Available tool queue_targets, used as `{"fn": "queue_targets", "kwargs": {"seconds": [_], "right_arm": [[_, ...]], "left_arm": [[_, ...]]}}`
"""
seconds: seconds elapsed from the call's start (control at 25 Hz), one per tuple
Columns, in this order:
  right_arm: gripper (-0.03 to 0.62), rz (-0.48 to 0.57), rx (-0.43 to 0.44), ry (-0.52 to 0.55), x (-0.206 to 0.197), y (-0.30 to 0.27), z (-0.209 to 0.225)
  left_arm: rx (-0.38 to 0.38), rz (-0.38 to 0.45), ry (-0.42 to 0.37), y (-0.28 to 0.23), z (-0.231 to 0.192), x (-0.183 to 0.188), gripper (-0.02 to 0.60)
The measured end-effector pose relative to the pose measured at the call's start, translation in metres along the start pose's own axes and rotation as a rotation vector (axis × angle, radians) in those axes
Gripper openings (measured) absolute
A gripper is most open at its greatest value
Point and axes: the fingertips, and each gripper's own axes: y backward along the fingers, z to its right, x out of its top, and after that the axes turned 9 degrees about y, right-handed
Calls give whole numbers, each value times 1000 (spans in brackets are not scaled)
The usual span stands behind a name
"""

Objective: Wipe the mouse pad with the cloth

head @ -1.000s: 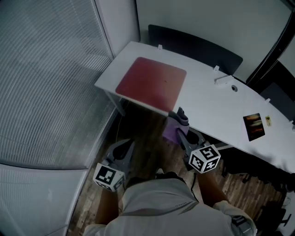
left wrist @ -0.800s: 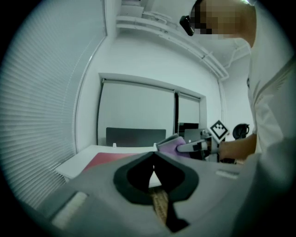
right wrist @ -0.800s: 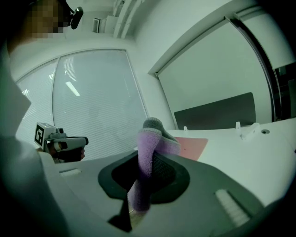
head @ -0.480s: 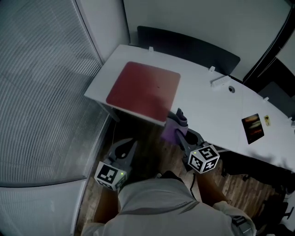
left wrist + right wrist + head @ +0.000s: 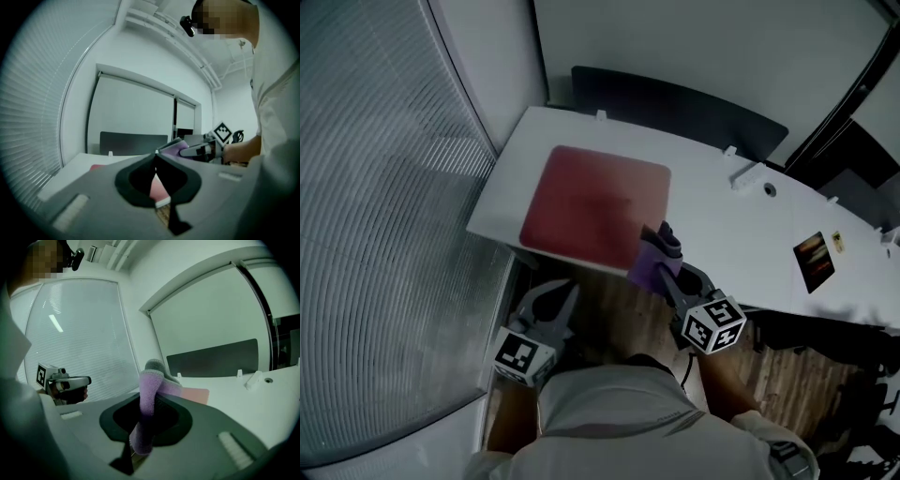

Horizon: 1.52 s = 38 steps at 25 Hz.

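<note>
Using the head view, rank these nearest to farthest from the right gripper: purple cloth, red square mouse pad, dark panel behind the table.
1. Purple cloth, clamped in the right gripper.
2. Red square mouse pad, ahead-left on the table.
3. Dark panel, beyond the table's far edge.

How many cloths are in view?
1: a purple fuzzy cloth, clamped in the jaws of the right gripper, at the near edge of the white desk. No others.

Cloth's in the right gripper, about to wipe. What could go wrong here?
The mouse pad lies at the near edge of the table with nothing pinning it; the left gripper hangs shut, off the table, so a wipe could drag it off. The cloth droops from the right gripper and may bunch.
</note>
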Motion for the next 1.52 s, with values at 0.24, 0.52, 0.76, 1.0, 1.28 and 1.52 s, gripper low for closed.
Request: {"fn": "queue_targets", "kwargs": {"seconds": [0.24,0.52,0.76,1.0,1.28,1.52], "right_arm": [[54,-4,-32,0,22,-73,-49],[54,-32,-70,-8,26,-107,-57],[54,-29,-110,-33,32,-116,-11],[54,-5,-91,-66,38,-130,58],[53,5,-59,-96,33,-137,145],[52,-14,-23,-121,31,-159,166]], "left_arm": [[-18,-9,13,28,-92,19,0],[-43,-16,-6,22,-147,25,0],[-85,-36,10,-25,-150,29,0],[-73,-57,23,-96,-148,36,0],[-35,-122,33,-173,-140,30,0],[-25,-144,46,-201,-154,29,0]]}}
